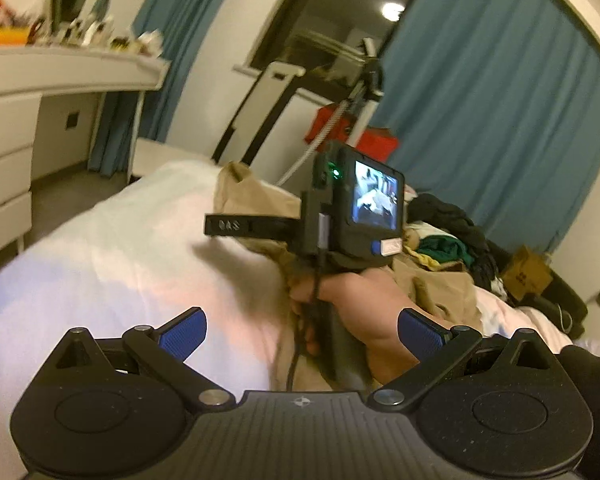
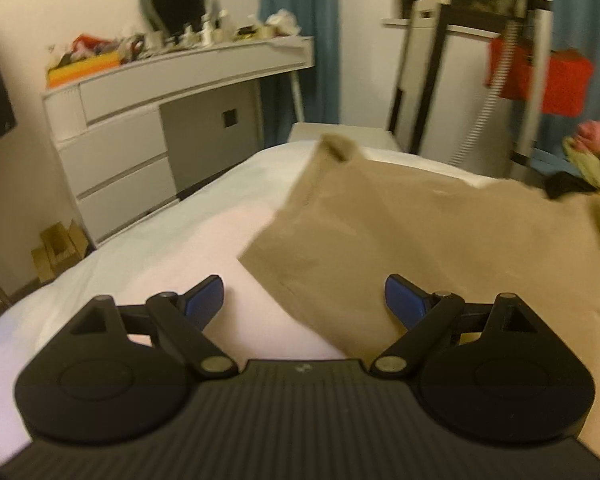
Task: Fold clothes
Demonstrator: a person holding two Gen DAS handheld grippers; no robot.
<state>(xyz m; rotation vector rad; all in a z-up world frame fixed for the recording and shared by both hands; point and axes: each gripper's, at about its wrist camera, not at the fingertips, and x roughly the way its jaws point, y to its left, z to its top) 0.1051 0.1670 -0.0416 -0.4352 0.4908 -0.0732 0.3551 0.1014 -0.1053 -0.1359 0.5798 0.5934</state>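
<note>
No legible text in either view.
Embossed marks on the right gripper's black arm (image 1: 244, 225) and a dark print on the cardboard box (image 1: 526, 274) are too blurred to read.

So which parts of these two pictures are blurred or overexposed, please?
Left wrist view: the white bedsheet is blown out near the lens; the dresser clutter is smeared. Right wrist view: the tan garment and red bag are motion-blurred, edges soft.

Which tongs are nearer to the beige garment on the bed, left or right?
Right. The right tongs hang open just over the beige garment, at its near edge. The left tongs are open too, farther back, behind the right hand.
</note>
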